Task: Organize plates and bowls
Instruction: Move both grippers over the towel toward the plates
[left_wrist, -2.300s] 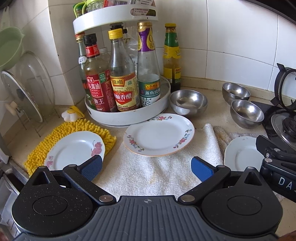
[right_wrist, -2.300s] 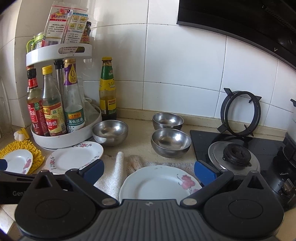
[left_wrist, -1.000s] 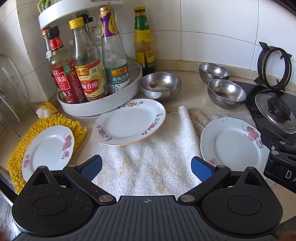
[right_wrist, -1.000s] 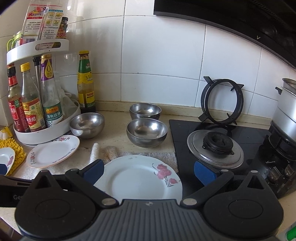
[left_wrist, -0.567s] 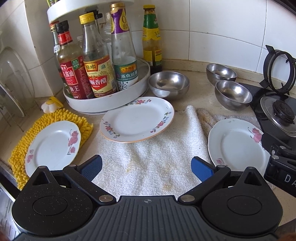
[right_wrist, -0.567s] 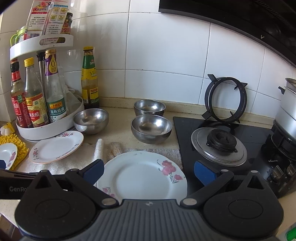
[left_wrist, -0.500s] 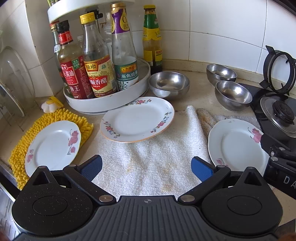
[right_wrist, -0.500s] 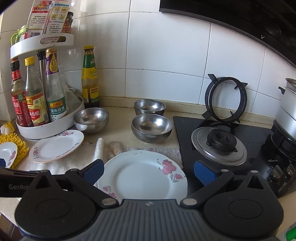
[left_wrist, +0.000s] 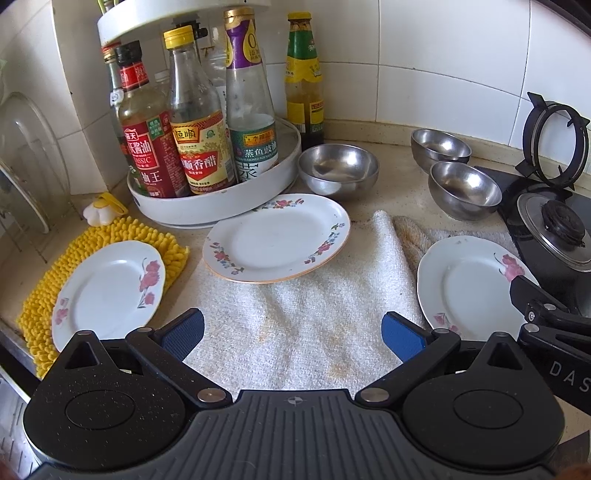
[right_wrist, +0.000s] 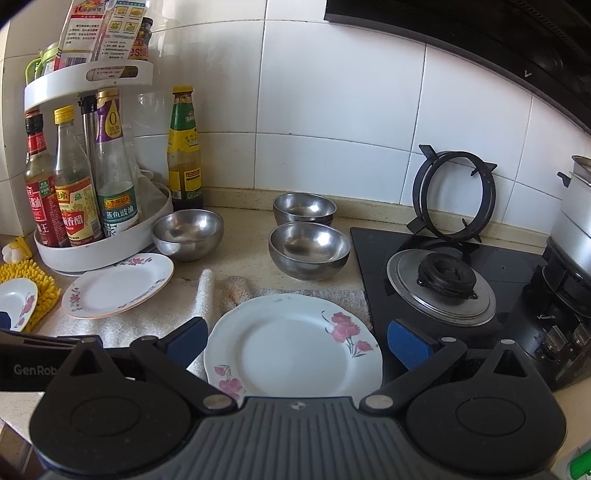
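— Both views have crept a little closer to the worktop (left_wrist: 391, 173) since half a second ago; has any dish shifted?
— No. The middle plate (left_wrist: 277, 238) still lies half on the white towel (left_wrist: 303, 314), beside the bottle carousel (left_wrist: 221, 206). The left plate (left_wrist: 107, 290) sits on the yellow mat (left_wrist: 166, 240) near the left edge.
— And the right one?
— The right plate (right_wrist: 291, 349) rests on the towel's end, just beside the hob (right_wrist: 461, 266).
— The bowls?
— One steel bowl (left_wrist: 338, 168) stands next to the carousel; two more (right_wrist: 309, 251) (right_wrist: 304, 208) stand toward the back wall.
— The tools?
— The left hand-held gripper (left_wrist: 291, 334) hovers above the towel, fingers spread and empty. The right hand-held gripper (right_wrist: 295, 341) hangs over the right plate, jaws apart, holding nothing.
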